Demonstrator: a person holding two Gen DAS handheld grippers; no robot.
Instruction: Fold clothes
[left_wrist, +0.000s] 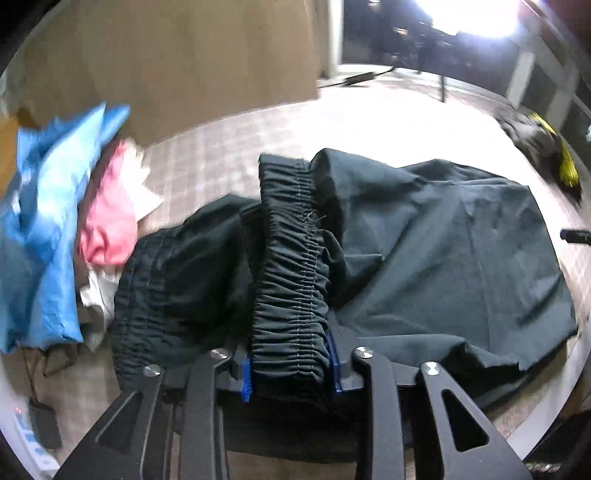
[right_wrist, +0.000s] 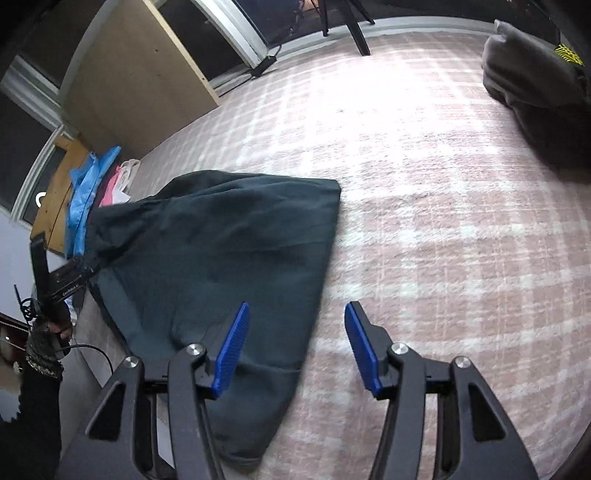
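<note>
Your left gripper (left_wrist: 291, 373) pinches the gathered elastic waistband (left_wrist: 291, 266) of the dark shorts (right_wrist: 221, 266), blue pads pressed against both sides of the bunched band. The shorts lie spread on the pink plaid rug (right_wrist: 443, 221), beside a blue garment (left_wrist: 48, 221) and a pink one (left_wrist: 107, 221). Your right gripper (right_wrist: 295, 347) hangs above the shorts' edge, jaws spread apart, nothing between them.

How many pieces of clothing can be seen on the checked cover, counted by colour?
Black: 1, shorts with elastic waistband, held by the left gripper
Blue: 1
Pink: 1
White: 1
Grey with yellow: 1
Total: 5
</note>
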